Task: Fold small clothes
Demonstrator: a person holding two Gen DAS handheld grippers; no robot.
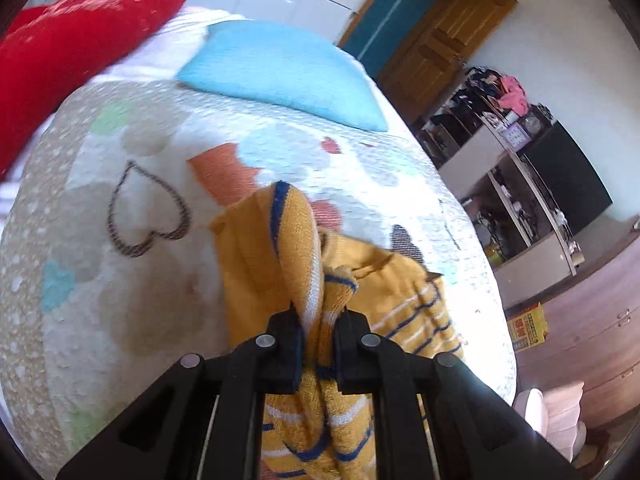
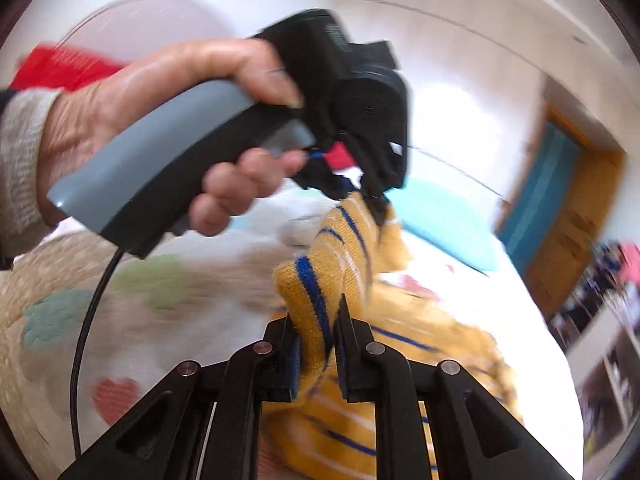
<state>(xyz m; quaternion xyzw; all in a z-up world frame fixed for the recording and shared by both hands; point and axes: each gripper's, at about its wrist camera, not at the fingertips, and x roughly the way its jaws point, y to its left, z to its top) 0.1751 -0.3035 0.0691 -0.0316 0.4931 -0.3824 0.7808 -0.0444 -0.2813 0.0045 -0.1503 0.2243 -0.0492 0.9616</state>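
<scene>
Grippers are both clamping the yellow striped sweater (image 1: pixel 296 248): left gripper (image 1: pixel 318 316) pinching a raised fold, right gripper (image 2: pixel 316 320) gripping a blue-banded cuff above the quilt (image 1: pixel 120 240).

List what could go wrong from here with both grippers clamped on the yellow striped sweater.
1. The left gripper pinches a bunched ridge of the yellow sweater, so the fold may come out crooked.
2. The right gripper grips only a striped edge; a pull might slip it free.
3. The rest trails on the quilt and may drag.
</scene>
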